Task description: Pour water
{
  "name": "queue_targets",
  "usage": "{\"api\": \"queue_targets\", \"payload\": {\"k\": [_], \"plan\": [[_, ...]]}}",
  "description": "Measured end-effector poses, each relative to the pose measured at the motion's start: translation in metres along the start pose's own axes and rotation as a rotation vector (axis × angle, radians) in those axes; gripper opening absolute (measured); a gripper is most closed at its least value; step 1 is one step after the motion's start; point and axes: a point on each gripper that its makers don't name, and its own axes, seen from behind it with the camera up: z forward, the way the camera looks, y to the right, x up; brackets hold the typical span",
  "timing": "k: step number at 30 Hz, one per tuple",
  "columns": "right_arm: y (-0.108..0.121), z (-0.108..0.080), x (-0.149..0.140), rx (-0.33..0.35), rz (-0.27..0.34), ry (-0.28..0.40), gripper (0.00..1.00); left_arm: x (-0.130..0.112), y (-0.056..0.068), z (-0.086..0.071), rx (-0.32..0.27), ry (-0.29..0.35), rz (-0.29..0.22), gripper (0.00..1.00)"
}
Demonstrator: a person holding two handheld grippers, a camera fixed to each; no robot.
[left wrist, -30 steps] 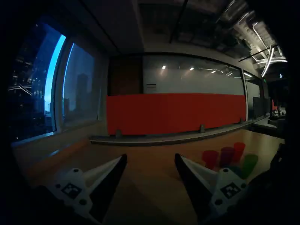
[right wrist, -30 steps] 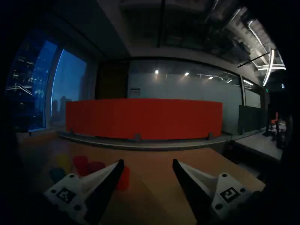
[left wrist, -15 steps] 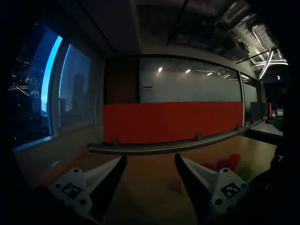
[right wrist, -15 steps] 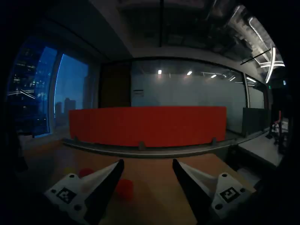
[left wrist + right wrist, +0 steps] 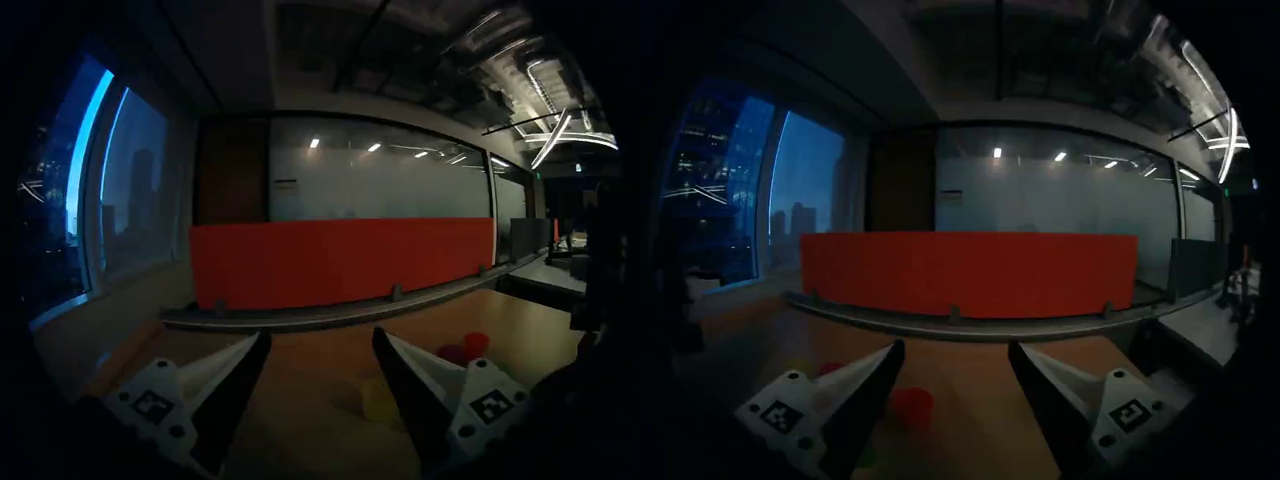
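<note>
In the left gripper view my left gripper [image 5: 322, 352] is open above a wooden table [image 5: 320, 360], with nothing between its fingers. A yellow cup [image 5: 376, 398] stands just inside the right finger; a red cup [image 5: 476, 344] and a dark red cup [image 5: 450, 353] peek over that finger. In the right gripper view my right gripper [image 5: 956, 360] is open too and holds nothing. A red cup [image 5: 912, 406] stands on the table [image 5: 968, 400] beside its left finger, and another red cup's rim [image 5: 829, 368] shows past that finger.
A long red partition [image 5: 344, 260] runs along the table's far edge, with a glass wall behind it. Tall windows [image 5: 72, 200] are at the left. Another desk [image 5: 1200, 320] lies off to the right. The room is dim.
Both gripper views have tilted upward and the left one has swung right. The cups have slid lower and partly behind the fingers. Both grippers stay open.
</note>
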Motion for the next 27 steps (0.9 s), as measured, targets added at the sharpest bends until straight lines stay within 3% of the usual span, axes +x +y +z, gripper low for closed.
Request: {"api": "queue_targets", "payload": {"k": [11, 20, 27], "plan": [[-0.047, -0.005, 0.011, 0.223, -0.008, -0.016, 1.00, 0.009, 0.052, 0.001, -0.208, -0.008, -0.008, 0.94], [-0.060, -0.005, 0.014, 0.300, -0.022, -0.027, 1.00, 0.010, 0.083, 0.000, -0.311, -0.022, 0.017, 0.94], [-0.070, -0.008, 0.001, 0.368, -0.051, -0.084, 1.00, 0.009, 0.103, -0.002, -0.388, -0.030, 0.038, 0.94]]}}
